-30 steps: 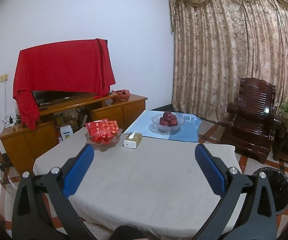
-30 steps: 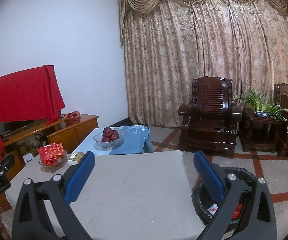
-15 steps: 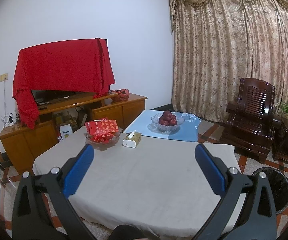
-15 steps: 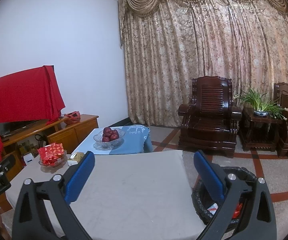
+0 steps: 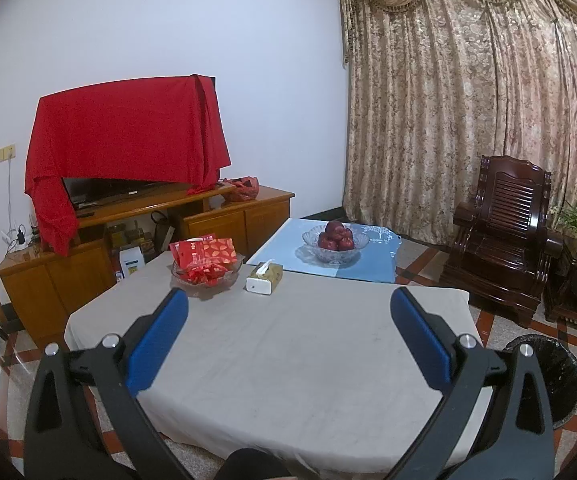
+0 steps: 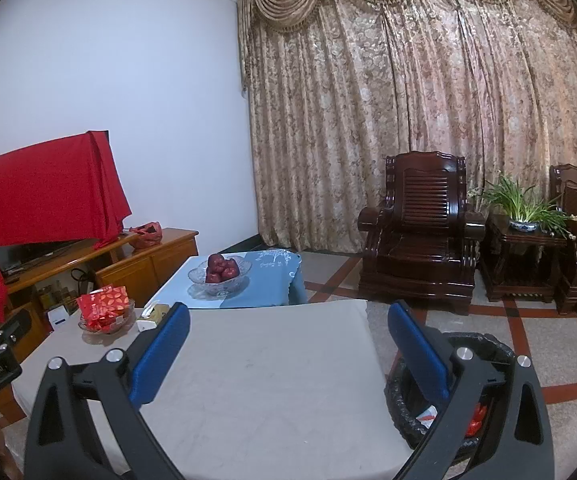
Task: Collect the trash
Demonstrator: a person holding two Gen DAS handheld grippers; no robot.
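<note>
Table: covered in grey cloth. Bin: black-lined, set on the floor off the table's right edge, just beside the right claw; trash is seen inside. Left claw: held above the table's near edge. Both claws: spread wide, nothing gripped.

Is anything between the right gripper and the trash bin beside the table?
Nothing visible. The right gripper is open and empty above the cloth-covered table, and the black-lined trash bin stands on the floor just off the table's right edge, partly hidden behind the gripper's own right finger. Some scraps already lie inside it.
</note>
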